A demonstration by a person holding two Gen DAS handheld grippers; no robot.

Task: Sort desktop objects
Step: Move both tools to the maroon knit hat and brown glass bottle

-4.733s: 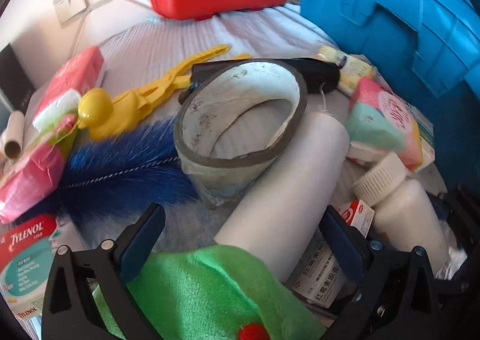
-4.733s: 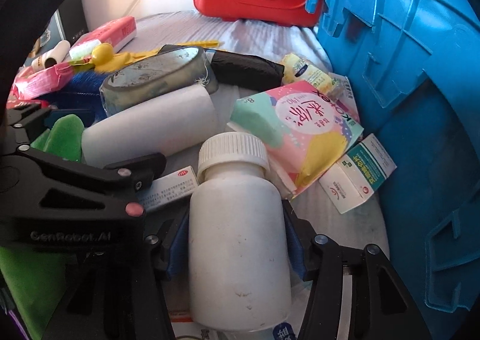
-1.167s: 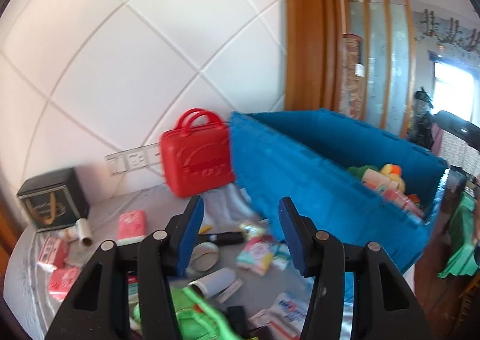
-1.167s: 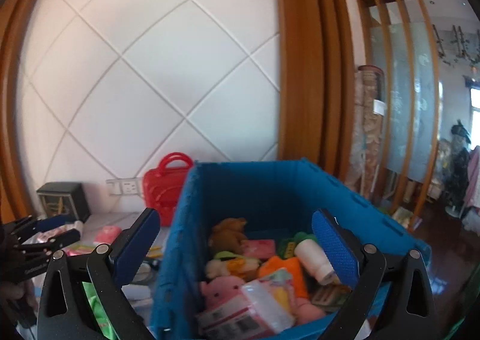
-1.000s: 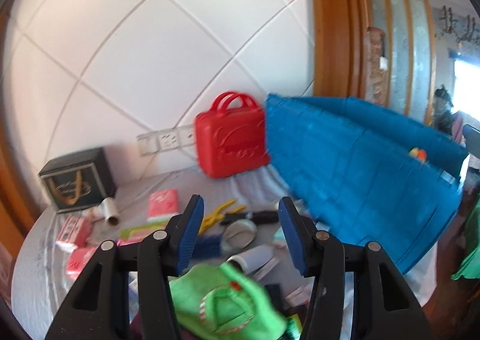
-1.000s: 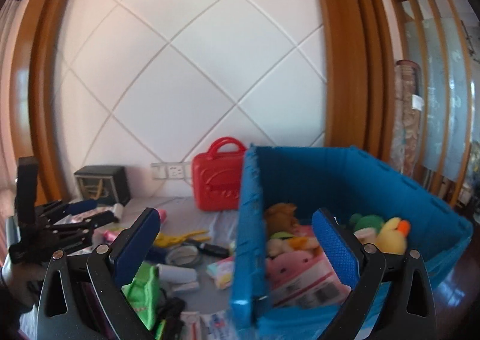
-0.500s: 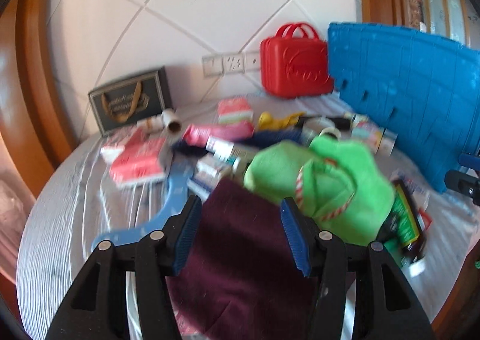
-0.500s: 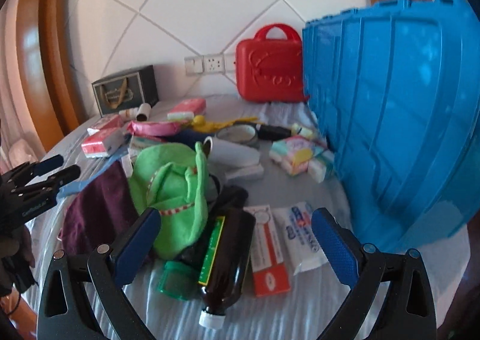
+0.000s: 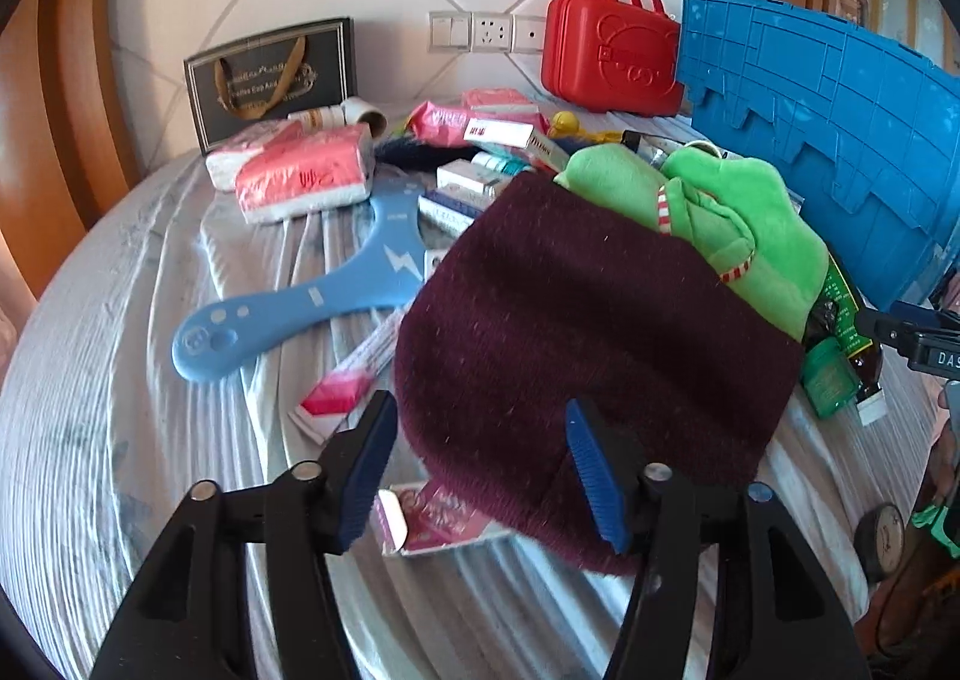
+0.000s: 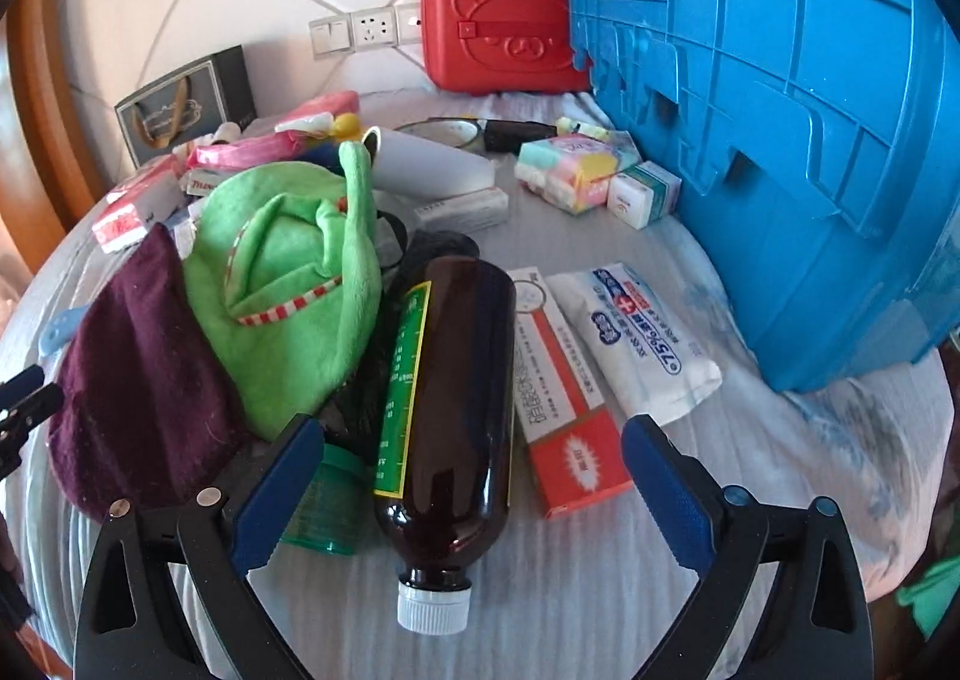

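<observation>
Sorting stood largely unfinished. The left tongs [image 9: 480, 470] were opening, empty, over the maroon cloth [image 9: 588, 332] at frame centre. The right tongs [image 10: 462, 491] gaped, unladen, astride the brown bottle [image 10: 450, 380]. The table [image 10: 600, 590] remained cluttered beside the blue crate [image 10: 780, 140].

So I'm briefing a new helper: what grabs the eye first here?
The big blue crate along the table's right side, with the red case by the wall beside it. In the middle lie a dark maroon cloth, a bright green plush overlapping it, and a brown bottle on its side.
</observation>
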